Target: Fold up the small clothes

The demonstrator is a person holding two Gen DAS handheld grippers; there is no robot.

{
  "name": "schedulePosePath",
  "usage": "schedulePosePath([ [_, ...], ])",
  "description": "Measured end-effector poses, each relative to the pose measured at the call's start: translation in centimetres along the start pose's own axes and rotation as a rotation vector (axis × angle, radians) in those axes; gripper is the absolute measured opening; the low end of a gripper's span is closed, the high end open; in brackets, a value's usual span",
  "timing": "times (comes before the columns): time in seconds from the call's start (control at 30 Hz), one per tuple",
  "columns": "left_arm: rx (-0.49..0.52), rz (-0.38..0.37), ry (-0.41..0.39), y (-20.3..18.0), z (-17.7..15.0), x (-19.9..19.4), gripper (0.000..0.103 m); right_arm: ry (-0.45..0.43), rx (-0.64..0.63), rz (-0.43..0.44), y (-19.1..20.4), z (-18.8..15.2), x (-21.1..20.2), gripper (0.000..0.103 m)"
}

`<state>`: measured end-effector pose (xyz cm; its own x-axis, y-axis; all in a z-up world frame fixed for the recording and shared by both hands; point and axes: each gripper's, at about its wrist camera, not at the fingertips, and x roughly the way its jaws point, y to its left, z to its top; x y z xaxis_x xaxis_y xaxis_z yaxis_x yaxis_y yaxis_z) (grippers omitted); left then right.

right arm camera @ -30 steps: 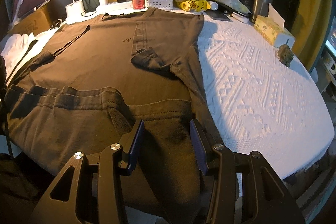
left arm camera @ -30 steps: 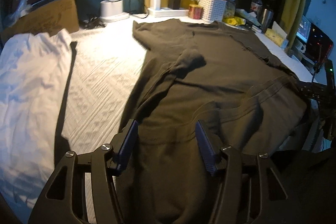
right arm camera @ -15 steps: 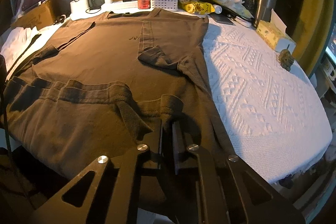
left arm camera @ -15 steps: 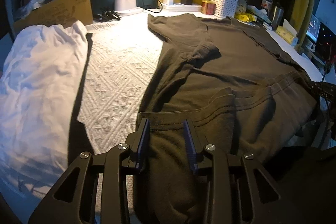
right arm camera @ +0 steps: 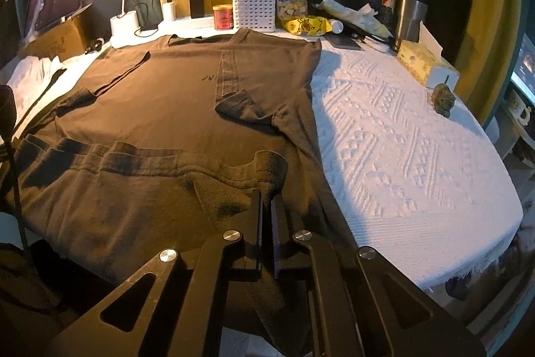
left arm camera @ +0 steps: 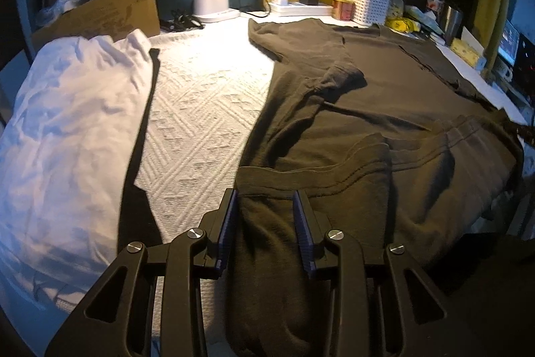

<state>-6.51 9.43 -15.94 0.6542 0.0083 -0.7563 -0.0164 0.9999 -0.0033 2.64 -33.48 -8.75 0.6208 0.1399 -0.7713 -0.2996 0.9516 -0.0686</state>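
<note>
A dark brown t-shirt (left arm camera: 384, 96) lies spread flat on the white textured cover (left arm camera: 200, 109), collar at the far end and both sleeves folded inward. Its near hem hangs over the front edge. My left gripper (left arm camera: 264, 193) has its jaws closed in on a thick bunch of the hem at the shirt's left corner, and the cloth fills the gap between the blue pads. In the right wrist view the same t-shirt (right arm camera: 167, 96) shows, and my right gripper (right arm camera: 266, 193) is shut on a pinched ridge of hem near the right corner.
A crumpled white garment (left arm camera: 67, 122) lies left of the shirt. Along the back stand a cardboard box (left arm camera: 100, 12), a lamp base (left arm camera: 214, 2), a white basket (right arm camera: 254, 9), a steel tumbler (right arm camera: 409, 14) and a tissue box (right arm camera: 424, 64). A small dark object (right arm camera: 443, 99) sits on the cover's right side.
Both grippers have closed on the shirt's near hem. The right one went from wide apart to fully pinched. The left one narrowed around a bunch of cloth. The hem has puckered up at both grips.
</note>
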Motion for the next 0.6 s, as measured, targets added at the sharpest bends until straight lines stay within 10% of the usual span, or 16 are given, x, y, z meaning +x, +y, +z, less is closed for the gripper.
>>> schedulePosePath([
  [0.1, 0.06, 0.002, -0.004, -0.9, -0.2, 0.0, 0.032, -0.004, 0.005, 0.003, -0.1, 0.0, -0.1, 0.005],
  [0.17, 0.067, -0.01, -0.002, -0.9, -0.1, 0.0, 0.003, -0.008, 0.007, 0.005, -0.1, 0.0, -0.2, 0.005],
  [0.6, 0.056, 0.001, -0.132, -0.6, 2.3, -3.7, 0.002, -0.077, 0.041, 0.01, -0.8, 0.7, -2.5, 0.005],
])
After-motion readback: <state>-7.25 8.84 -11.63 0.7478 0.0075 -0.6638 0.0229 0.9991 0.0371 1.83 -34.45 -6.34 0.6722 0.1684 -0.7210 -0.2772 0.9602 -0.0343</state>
